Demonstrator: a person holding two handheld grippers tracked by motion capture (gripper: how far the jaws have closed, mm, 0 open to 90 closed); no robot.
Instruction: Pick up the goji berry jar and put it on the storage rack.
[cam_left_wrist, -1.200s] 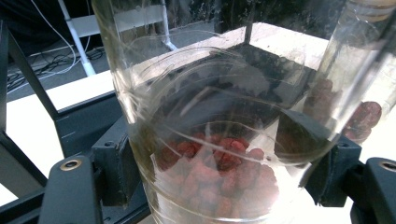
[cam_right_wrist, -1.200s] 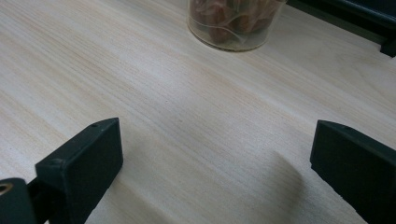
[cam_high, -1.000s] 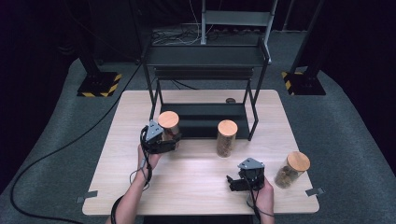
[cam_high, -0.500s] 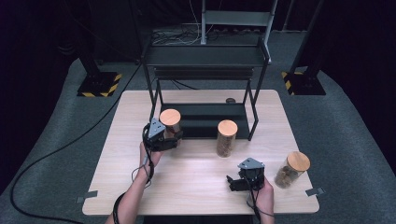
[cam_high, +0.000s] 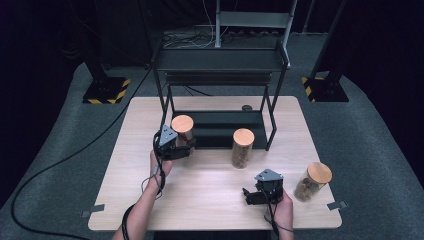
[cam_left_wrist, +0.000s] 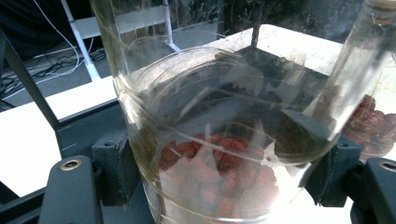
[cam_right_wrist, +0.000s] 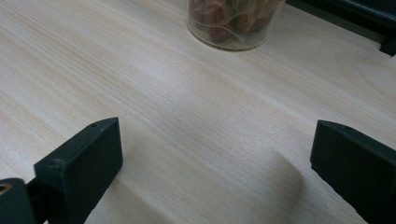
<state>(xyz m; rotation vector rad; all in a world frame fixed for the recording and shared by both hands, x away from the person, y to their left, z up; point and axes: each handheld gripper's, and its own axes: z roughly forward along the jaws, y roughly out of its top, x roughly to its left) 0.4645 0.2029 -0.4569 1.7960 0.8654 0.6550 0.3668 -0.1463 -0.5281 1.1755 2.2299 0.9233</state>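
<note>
Left gripper (cam_high: 186, 146) clamped on a cork-lid jar (cam_high: 182, 131), left of centre in the high view, right by the black rack (cam_high: 220, 65).

Left gripper view is way closer: jaws pinch the glass w/ reddish bits (cam_left_wrist: 219, 172) piled at the bottom, can't see those from up top. Right gripper (cam_high: 248, 192) sits lower right on the table (cam_high: 210, 180), jaws wide apart w/ nothing btwn them. Right gripper view has bare wood plus the base of the middle jar (cam_right_wrist: 233, 23) at the top edge. 3rd jar (cam_high: 312, 181) far right.
</note>
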